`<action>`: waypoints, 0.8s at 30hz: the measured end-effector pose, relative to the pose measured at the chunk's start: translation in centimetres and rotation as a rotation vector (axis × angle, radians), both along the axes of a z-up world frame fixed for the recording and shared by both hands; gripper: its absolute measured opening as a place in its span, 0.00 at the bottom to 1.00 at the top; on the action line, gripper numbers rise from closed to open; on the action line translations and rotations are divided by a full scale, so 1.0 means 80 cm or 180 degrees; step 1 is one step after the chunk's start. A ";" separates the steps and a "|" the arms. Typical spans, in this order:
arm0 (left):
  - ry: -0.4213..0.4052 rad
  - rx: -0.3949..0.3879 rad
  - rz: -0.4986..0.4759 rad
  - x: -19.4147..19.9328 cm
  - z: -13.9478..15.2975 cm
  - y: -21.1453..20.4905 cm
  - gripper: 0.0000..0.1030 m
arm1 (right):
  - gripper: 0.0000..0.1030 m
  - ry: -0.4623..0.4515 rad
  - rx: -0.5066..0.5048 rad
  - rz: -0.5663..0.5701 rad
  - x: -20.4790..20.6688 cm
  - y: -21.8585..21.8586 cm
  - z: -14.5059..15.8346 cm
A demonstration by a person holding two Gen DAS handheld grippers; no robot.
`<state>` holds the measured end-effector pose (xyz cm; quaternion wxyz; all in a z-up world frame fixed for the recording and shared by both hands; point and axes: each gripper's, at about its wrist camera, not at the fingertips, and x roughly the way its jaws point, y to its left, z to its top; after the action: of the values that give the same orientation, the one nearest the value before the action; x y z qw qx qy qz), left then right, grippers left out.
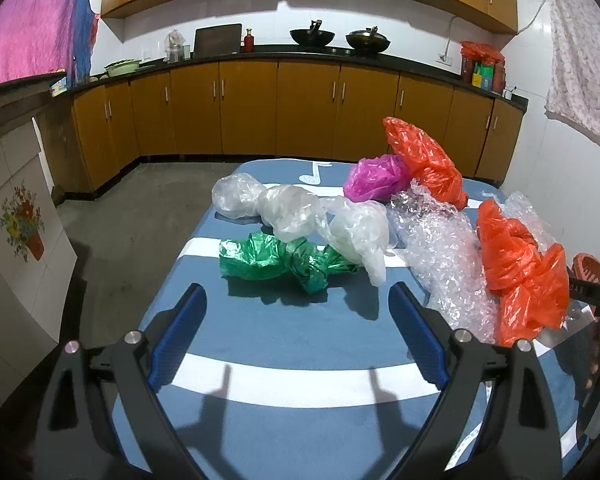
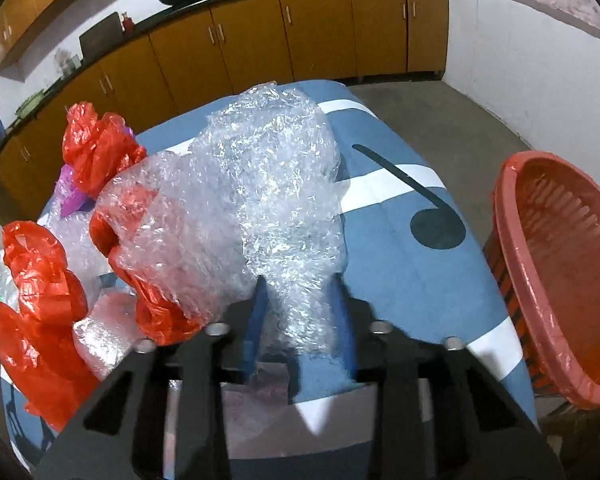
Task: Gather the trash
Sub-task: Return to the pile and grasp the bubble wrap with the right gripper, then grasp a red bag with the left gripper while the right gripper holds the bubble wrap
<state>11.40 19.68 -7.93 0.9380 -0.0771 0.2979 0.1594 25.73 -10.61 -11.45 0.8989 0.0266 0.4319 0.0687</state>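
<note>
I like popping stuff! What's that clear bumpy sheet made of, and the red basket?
The clear bumpy sheet looks like bubble wrap: thin, shiny plastic, see-through and crinkled with little bubbles. The red basket looks like hard, smooth moulded plastic with slotted walls.

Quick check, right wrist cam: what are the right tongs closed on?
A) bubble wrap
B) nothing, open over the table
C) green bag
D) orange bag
A: in the right wrist view the right tongs pinch a bunched fold of the bubble wrap between the blue pads, while the orange bag lies off to the side.
</note>
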 end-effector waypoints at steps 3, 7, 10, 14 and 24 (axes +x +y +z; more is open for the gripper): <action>-0.0020 -0.0011 -0.0006 0.001 0.002 0.000 0.88 | 0.08 -0.0024 -0.0066 0.0048 -0.002 0.001 0.001; -0.0047 -0.0040 -0.0036 0.002 0.006 -0.004 0.88 | 0.06 -0.0172 -0.0152 0.0054 -0.017 -0.001 0.011; -0.0094 -0.0061 -0.0104 0.003 0.012 -0.010 0.88 | 0.06 -0.0311 -0.0181 0.0036 -0.030 -0.002 0.025; -0.0153 -0.0071 -0.0241 0.005 0.020 -0.025 0.88 | 0.05 -0.0449 -0.0190 0.0001 -0.037 -0.011 0.042; -0.0270 -0.0150 -0.0643 0.021 0.044 -0.091 0.88 | 0.05 -0.0658 -0.0073 -0.0143 -0.069 -0.052 0.074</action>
<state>13.05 12.44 -4.43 0.9590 -0.0754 0.2679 0.0536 20.21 -14.73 -5.55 0.9402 0.0188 0.3370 0.0459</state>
